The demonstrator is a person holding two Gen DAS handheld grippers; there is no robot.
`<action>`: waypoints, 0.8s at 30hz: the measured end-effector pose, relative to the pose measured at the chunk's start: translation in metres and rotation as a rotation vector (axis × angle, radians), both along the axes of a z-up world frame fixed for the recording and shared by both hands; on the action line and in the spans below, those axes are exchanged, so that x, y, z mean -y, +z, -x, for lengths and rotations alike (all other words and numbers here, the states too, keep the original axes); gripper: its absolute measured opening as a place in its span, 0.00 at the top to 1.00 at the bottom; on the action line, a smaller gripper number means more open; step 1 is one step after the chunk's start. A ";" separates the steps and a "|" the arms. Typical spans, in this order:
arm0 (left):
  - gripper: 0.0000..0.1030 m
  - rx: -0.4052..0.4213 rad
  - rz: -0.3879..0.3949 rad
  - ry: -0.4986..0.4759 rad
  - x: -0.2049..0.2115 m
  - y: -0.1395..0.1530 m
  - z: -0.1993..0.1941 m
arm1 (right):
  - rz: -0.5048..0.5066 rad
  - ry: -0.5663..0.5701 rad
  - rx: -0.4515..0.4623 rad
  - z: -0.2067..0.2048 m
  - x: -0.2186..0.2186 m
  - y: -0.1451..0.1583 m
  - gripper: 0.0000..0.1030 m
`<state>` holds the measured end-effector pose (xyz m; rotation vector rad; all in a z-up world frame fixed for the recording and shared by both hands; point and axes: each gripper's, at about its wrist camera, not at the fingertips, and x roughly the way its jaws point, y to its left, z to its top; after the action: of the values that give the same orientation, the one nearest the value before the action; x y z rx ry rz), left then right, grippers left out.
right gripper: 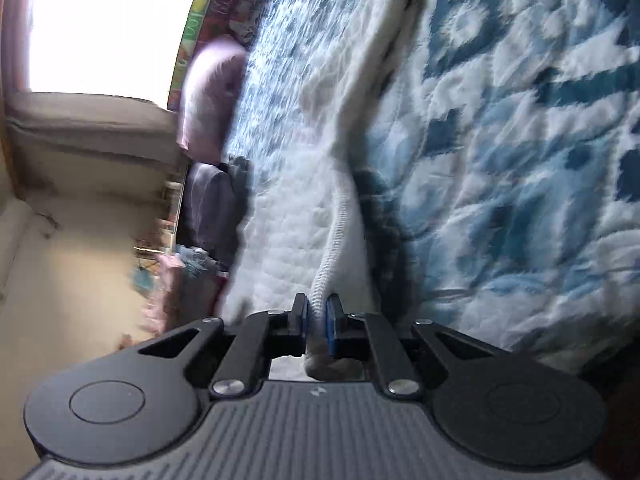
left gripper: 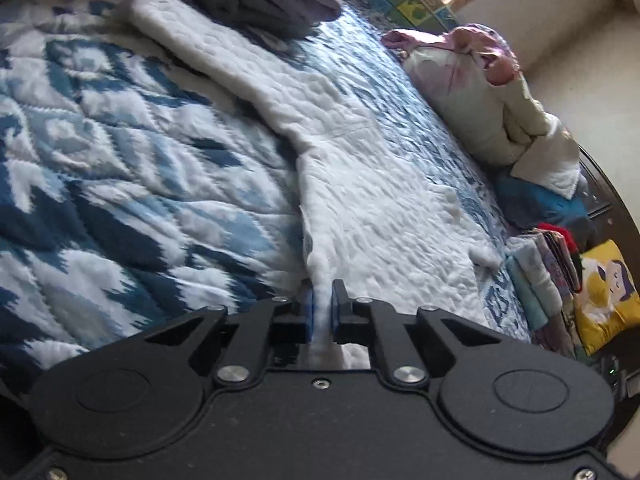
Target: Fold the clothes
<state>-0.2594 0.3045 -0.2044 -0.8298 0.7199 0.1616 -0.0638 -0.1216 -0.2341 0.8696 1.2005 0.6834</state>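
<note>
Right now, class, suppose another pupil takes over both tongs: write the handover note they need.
Left tongs: shut on the edge of the white quilted cloth.
Right tongs: shut on a ribbed hem of the same white quilted cloth.
Where things are: the cloth stretches across the blue patterned bedspread; a stack of folded items sits at the bed's edge, and a pale bundle lies near the wall.
Done: both edges gripped.
Left: no finished fold shows yet; bring the held edges together, lay the cloth flat, then release. The right view is blurred.
</note>
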 end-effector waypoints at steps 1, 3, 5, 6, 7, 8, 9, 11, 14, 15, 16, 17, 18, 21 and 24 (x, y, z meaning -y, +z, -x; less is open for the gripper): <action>0.91 -0.008 0.000 -0.004 0.001 -0.002 0.000 | 0.068 0.011 -0.005 0.002 -0.002 -0.005 0.73; 0.65 -0.019 -0.001 -0.011 0.004 -0.004 -0.001 | 0.110 0.014 0.009 0.007 -0.001 -0.007 0.54; 0.50 -0.031 -0.003 -0.019 0.007 -0.007 -0.001 | 0.138 0.022 0.060 0.015 -0.003 0.000 0.43; 0.49 -0.034 -0.012 -0.020 0.010 -0.007 -0.002 | 0.174 0.031 0.100 0.018 -0.007 0.006 0.42; 0.49 -0.037 -0.024 -0.021 0.013 -0.006 -0.003 | 0.220 0.044 0.139 0.021 -0.013 0.010 0.43; 0.58 -0.039 -0.048 -0.021 0.017 -0.006 -0.002 | 0.251 0.054 0.164 0.023 -0.019 0.011 0.49; 0.92 -0.039 -0.053 -0.027 0.019 -0.006 -0.003 | 0.275 0.062 0.183 0.025 -0.025 0.011 0.53; 0.95 -0.008 -0.014 -0.031 0.020 -0.006 0.000 | 0.200 0.055 0.130 0.022 -0.028 0.001 0.88; 0.95 0.084 0.125 0.002 0.005 -0.001 0.015 | -0.127 -0.024 -0.036 0.019 -0.015 -0.023 0.88; 0.95 0.058 0.120 0.007 0.003 -0.004 0.015 | -0.229 -0.030 -0.052 0.021 -0.013 -0.028 0.88; 0.95 0.021 0.104 0.010 0.001 -0.008 0.015 | -0.263 -0.013 -0.060 0.023 -0.014 -0.031 0.88; 0.94 -0.015 0.087 0.013 0.000 -0.013 0.014 | -0.225 0.003 -0.084 0.023 -0.016 -0.036 0.85; 0.88 -0.052 0.071 0.016 -0.002 -0.017 0.014 | -0.164 0.015 -0.116 0.022 -0.017 -0.042 0.81; 0.70 -0.045 0.016 0.003 0.004 -0.015 0.013 | -0.075 0.010 -0.122 0.022 -0.009 -0.044 0.78; 0.67 -0.003 -0.111 -0.002 0.017 -0.002 0.012 | 0.036 0.015 -0.022 0.023 -0.001 -0.021 0.69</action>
<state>-0.2709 0.2872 -0.2060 -0.7232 0.7086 0.1991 -0.0871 -0.1211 -0.2549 0.8407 1.2361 0.6640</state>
